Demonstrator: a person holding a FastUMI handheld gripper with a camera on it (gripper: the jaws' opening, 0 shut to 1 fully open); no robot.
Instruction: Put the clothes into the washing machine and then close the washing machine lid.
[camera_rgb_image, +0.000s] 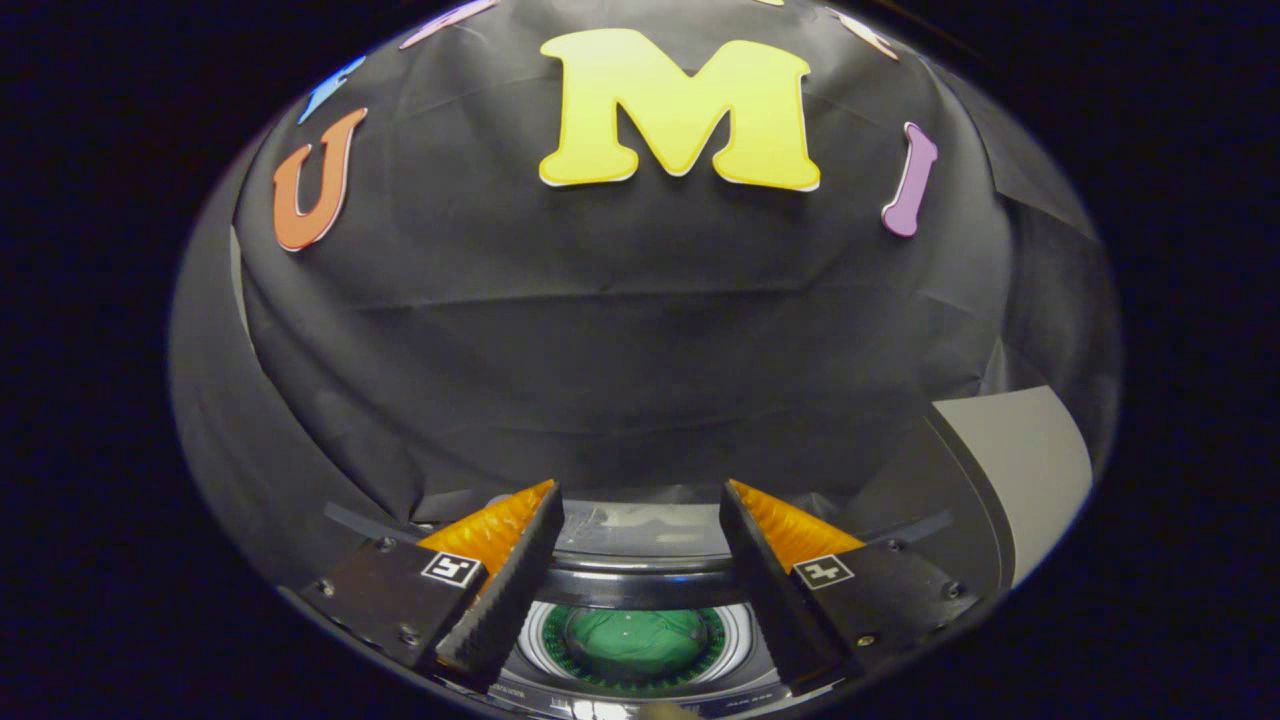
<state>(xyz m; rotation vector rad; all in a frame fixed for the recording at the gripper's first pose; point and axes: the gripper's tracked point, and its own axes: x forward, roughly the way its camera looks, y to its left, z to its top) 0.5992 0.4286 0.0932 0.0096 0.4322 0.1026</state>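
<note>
Gripper view: claw (640, 520) with fingers apart and empty, above the washing machine (640, 585); green clothes (635, 643) lie in its drum; lid (1010, 480) raised at right.

No legible text; washing machine (640, 585) panel print seemingly blurred.

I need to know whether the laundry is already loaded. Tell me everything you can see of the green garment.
The green garment lies crumpled inside the washer drum, seen from above through the round opening. It looks like soft cloth, plain green, with folds and a few tiny pale specks. The drum's pale ringed rim encircles it. It sits low between the gripper fingers, which are spread apart above it and touch nothing. The lid stands open to one side.
</note>
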